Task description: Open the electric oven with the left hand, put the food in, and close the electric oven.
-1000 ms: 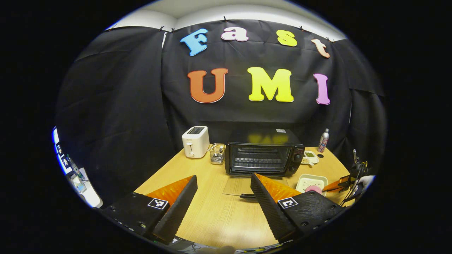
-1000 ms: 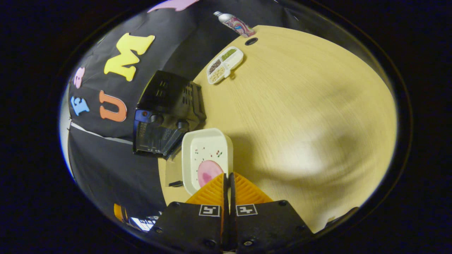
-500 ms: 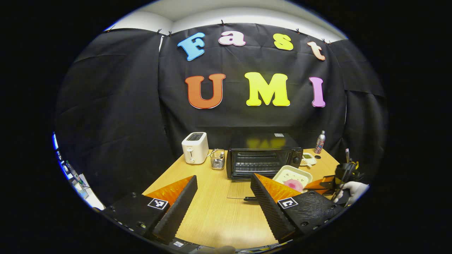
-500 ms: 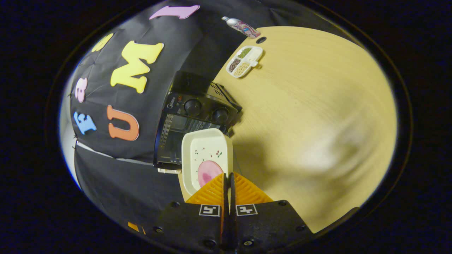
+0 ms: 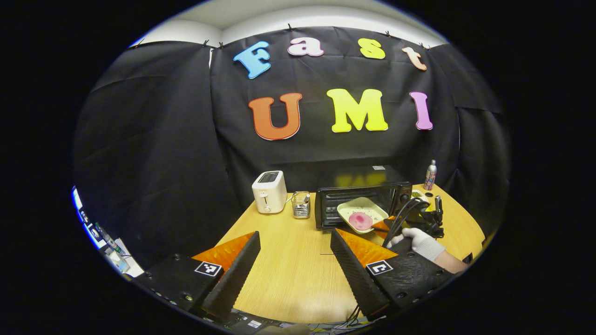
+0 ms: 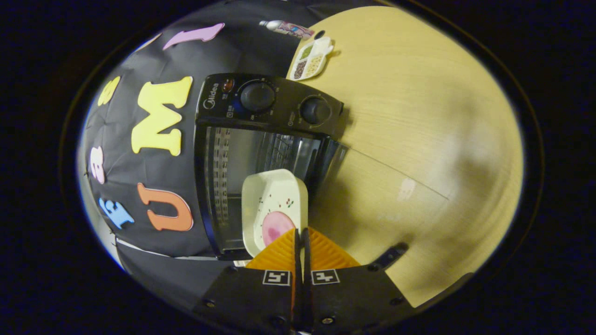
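The black electric oven (image 5: pixel 361 193) stands at the back of the table with its glass door (image 6: pixel 391 254) folded down flat. My right gripper (image 6: pixel 300 231) is shut on the near rim of a cream tray (image 6: pixel 274 197) that carries a pink round piece of food (image 6: pixel 277 228). The tray (image 5: pixel 362 211) hangs tilted above the door, its far end at the oven's mouth (image 6: pixel 260 158). A gloved hand (image 5: pixel 416 238) holds that gripper (image 5: pixel 384 225). My left gripper (image 5: pixel 294 233) hovers open over the table's front with nothing between its fingers.
A white toaster (image 5: pixel 269 190) and a wire basket (image 5: pixel 301 205) stand left of the oven. A bottle (image 5: pixel 430 175) and a divided snack dish (image 6: pixel 311 60) sit to its right. Bare wooden table (image 5: pixel 288 274) lies in front.
The right gripper has lifted the tray off the table beside the oven and carried it over the open door to the oven's mouth. The left gripper stayed open and shifted slightly.
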Available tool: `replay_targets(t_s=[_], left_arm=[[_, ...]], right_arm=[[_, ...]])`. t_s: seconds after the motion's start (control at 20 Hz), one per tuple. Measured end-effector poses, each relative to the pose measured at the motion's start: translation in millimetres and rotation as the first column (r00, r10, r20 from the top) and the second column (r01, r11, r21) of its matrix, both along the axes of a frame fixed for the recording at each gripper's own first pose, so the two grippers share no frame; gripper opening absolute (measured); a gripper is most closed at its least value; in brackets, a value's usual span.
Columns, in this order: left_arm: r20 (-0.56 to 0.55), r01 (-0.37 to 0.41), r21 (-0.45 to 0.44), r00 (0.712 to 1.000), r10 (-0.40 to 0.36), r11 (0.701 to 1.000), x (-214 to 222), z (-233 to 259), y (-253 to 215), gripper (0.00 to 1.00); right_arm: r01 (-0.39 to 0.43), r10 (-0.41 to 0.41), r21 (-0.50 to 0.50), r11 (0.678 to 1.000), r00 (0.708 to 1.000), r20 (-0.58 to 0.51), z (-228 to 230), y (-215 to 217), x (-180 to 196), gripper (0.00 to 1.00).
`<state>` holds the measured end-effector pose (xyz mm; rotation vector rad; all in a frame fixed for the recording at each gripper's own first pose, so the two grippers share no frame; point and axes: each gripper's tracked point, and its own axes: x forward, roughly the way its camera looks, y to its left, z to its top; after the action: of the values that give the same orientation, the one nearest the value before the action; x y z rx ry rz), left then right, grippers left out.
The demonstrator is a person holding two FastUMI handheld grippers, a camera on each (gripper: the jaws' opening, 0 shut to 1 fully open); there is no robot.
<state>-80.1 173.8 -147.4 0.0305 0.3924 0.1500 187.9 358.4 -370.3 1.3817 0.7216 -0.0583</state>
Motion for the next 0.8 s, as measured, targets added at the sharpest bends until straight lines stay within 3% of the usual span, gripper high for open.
replay_targets(t_s=[0.2, 0.3, 0.4, 0.45, 0.55, 0.6, 0.75, 0.8], left_arm=[[-0.017, -0.022, 0.003, 1.000, 0.022, 1.000, 2, -18, 18, 0.96], [-0.036, -0.036, -0.007, 0.999, 0.036, 0.999, 3, -29, 23, 0.97], [-0.040, -0.048, -0.014, 0.998, 0.048, 0.999, 3, -34, 27, 0.97], [-0.042, -0.054, -0.016, 0.998, 0.053, 0.998, 3, -36, 29, 0.97], [-0.048, -0.059, -0.032, 0.997, 0.057, 0.998, 3, -42, 30, 0.97], [-0.045, -0.056, -0.040, 0.997, 0.054, 0.998, 4, -44, 30, 0.97], [-0.033, -0.035, -0.048, 0.999, 0.033, 0.998, 13, -51, 22, 0.97], [-0.038, -0.029, -0.054, 0.999, 0.027, 0.998, 16, -55, 18, 0.97]], right_arm=[[0.044, -0.043, -0.013, 0.999, 0.997, 0.059, -4, -2, 41, 0.04], [0.053, -0.052, 0.002, 0.999, 0.988, 0.143, 8, 1, 59, 0.00], [0.061, -0.060, 0.006, 0.998, 0.980, 0.189, 16, -1, 72, 0.08], [0.040, -0.036, -0.013, 0.999, 0.980, 0.195, 16, -1, 73, 0.02], [0.026, -0.013, -0.056, 0.998, 0.975, 0.222, 21, -4, 72, 0.12], [-0.014, 0.031, -0.087, 0.996, 0.979, 0.200, 18, -3, 68, 0.35], [-0.090, 0.133, -0.196, 0.976, 0.967, 0.219, 28, -11, 48, 0.62], [-0.116, 0.178, -0.263, 0.958, 0.958, 0.225, 33, -17, 38, 0.81]])
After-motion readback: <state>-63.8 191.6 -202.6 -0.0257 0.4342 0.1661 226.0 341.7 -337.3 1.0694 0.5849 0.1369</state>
